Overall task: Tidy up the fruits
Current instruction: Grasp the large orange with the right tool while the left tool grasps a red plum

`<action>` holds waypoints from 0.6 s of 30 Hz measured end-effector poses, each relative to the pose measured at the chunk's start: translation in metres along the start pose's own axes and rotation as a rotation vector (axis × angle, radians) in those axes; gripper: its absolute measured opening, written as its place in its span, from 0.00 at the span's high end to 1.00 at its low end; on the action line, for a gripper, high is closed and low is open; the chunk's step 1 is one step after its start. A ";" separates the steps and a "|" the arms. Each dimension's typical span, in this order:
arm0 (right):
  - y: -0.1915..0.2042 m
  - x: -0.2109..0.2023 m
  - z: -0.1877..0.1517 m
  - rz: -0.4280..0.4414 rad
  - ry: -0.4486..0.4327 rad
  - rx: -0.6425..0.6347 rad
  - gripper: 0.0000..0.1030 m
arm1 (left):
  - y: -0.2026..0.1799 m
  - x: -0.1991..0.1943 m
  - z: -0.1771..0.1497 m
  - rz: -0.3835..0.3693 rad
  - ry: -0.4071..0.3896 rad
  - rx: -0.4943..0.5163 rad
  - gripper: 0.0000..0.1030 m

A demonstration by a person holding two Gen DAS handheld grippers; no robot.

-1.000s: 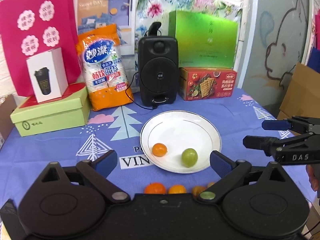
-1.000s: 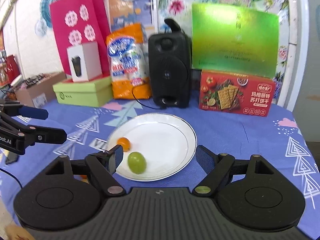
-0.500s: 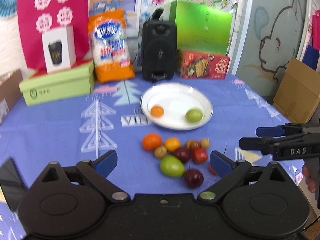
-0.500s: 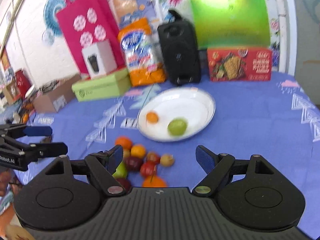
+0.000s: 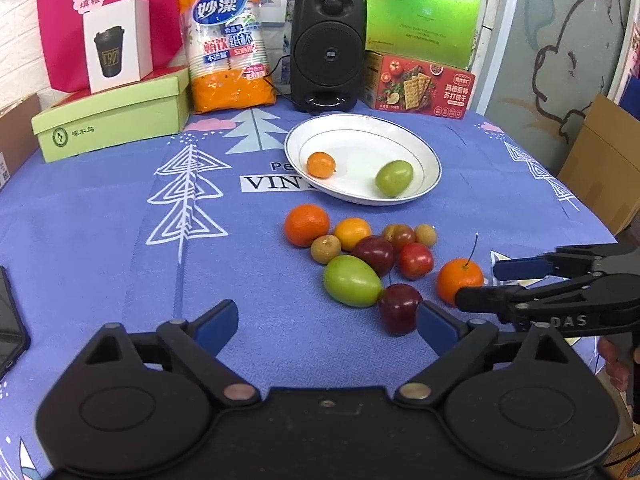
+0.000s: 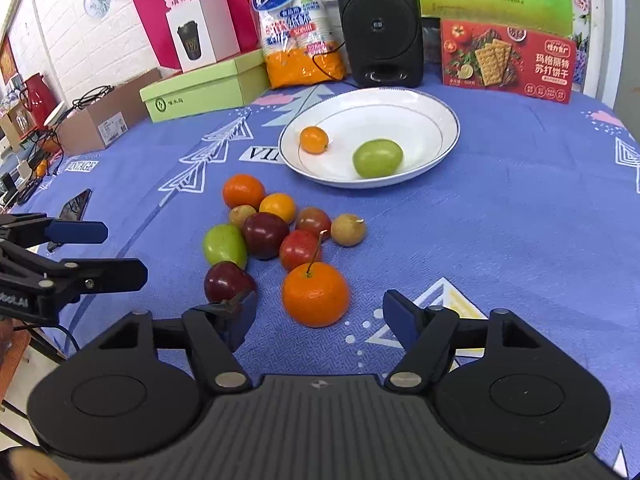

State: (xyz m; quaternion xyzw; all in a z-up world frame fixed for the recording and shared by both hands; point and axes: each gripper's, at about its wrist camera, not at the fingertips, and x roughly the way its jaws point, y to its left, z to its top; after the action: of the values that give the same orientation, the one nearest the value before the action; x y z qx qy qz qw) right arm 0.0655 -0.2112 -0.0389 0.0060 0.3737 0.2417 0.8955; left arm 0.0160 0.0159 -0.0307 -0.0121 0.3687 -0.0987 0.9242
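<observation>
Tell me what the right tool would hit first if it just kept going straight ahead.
Most likely the stemmed orange, which lies on the tablecloth just ahead of the open right tool, roughly centred between its fingers. Depth is hard to judge through the fisheye, and if the tool is held higher it could pass over it.

Both wrist views low, facing plate (image 5: pixel 434 168), sharing fruit pile (image 6: pixel 276 236).

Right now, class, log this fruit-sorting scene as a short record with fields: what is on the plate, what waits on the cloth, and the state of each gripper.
plate contents: white plate holds a small orange fruit and a green fruit
loose fruit: a cluster on the blue tablecloth, near side of the plate
nearest fruit: stemmed orange, just ahead of the right gripper
left gripper: open, empty
right gripper: open, empty
backdrop: black speaker behind the plate
</observation>
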 end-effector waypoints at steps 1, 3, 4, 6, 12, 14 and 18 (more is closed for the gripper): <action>0.001 0.003 0.001 0.001 0.005 -0.003 0.00 | 0.000 0.001 0.000 -0.007 0.004 -0.001 0.00; 0.001 0.007 0.001 0.001 0.013 -0.014 0.02 | -0.002 0.004 0.000 -0.020 0.011 0.000 0.00; 0.002 0.008 0.002 -0.002 0.016 -0.022 0.04 | -0.003 0.005 0.000 -0.025 0.015 0.003 0.00; 0.003 0.012 0.002 -0.009 0.023 -0.038 0.08 | -0.007 0.007 0.000 -0.039 0.024 0.010 0.00; 0.002 0.018 0.003 -0.004 0.031 -0.055 0.21 | -0.016 0.017 -0.002 -0.067 0.051 0.028 0.00; 0.002 0.020 0.004 0.003 0.033 -0.058 0.26 | -0.017 0.020 -0.003 -0.072 0.060 0.026 0.00; 0.000 0.020 0.005 0.021 0.027 -0.045 0.31 | -0.021 0.028 -0.003 -0.092 0.079 0.025 0.05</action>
State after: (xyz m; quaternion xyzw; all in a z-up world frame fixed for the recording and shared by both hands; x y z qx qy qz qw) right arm 0.0809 -0.2016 -0.0483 -0.0137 0.3803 0.2593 0.8877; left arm 0.0297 -0.0100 -0.0499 -0.0135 0.4026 -0.1464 0.9035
